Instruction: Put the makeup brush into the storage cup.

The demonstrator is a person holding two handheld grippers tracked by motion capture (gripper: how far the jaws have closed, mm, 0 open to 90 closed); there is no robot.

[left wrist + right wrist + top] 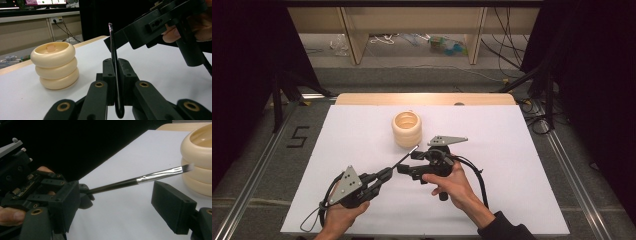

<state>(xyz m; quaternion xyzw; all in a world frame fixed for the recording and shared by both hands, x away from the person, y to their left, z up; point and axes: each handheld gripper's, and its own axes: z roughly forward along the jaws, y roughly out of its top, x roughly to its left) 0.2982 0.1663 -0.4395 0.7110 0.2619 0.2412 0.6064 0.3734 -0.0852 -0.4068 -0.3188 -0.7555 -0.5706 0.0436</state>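
A lab or recording workspace. A white sheet covers a wooden counter (422, 98) framed by metal floor rails (257, 165), with black curtains (247, 60) at both sides. Loose cables (507, 55) trail across the grey floor beyond its far edge, and a number five (298, 136) is taped there.

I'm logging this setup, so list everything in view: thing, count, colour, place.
brush: one, black handle with a silver ferrule, clamped in the left tongs, tip pointing toward the holder
ribbed holder: one, cream, standing upright at the middle of the sheet toward its far edge
sheet: one, white, covering the table
table: one, light wood, its far edge showing beyond the sheet
floor marking: one, black figure 5, left of the table
left tongs: one, black, near left of the sheet, shut on the brush handle
right tongs: one, black, jaws open on either side of the brush
hands: two, at the near edge, each holding tongs
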